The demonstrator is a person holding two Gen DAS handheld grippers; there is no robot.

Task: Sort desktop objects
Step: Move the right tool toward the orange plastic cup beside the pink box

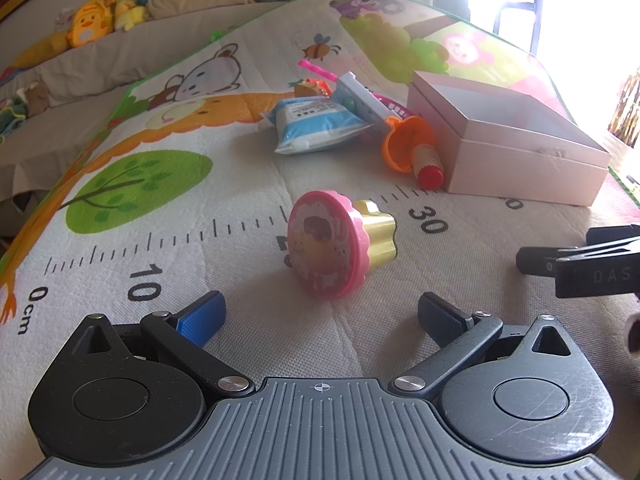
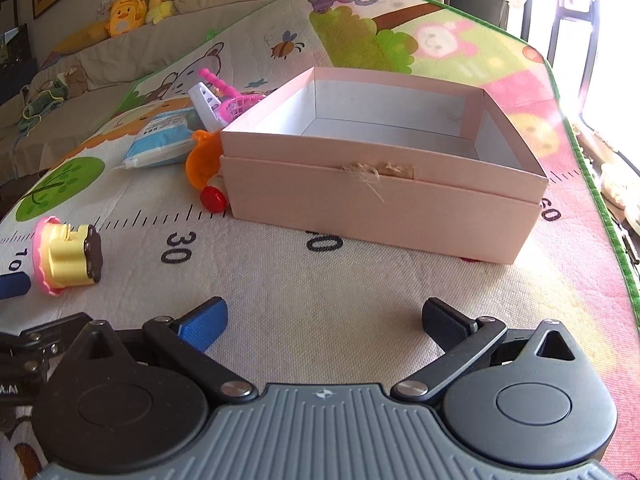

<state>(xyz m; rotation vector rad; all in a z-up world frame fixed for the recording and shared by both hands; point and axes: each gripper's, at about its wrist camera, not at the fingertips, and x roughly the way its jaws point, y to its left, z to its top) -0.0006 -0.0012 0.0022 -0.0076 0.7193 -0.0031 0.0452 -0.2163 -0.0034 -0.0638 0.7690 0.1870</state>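
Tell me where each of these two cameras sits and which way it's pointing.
Left wrist: on the left gripper, angled down at the cupcake toy; its open fingers show, with the right gripper at the right edge.
Right wrist: on the right gripper, angled down at the empty pink box; open fingers show.
Shared: toy, box, play mat.

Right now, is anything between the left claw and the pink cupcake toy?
No. The cupcake toy lies on its side on the mat, straight ahead of the open left claw. Only bare mat shows between them.
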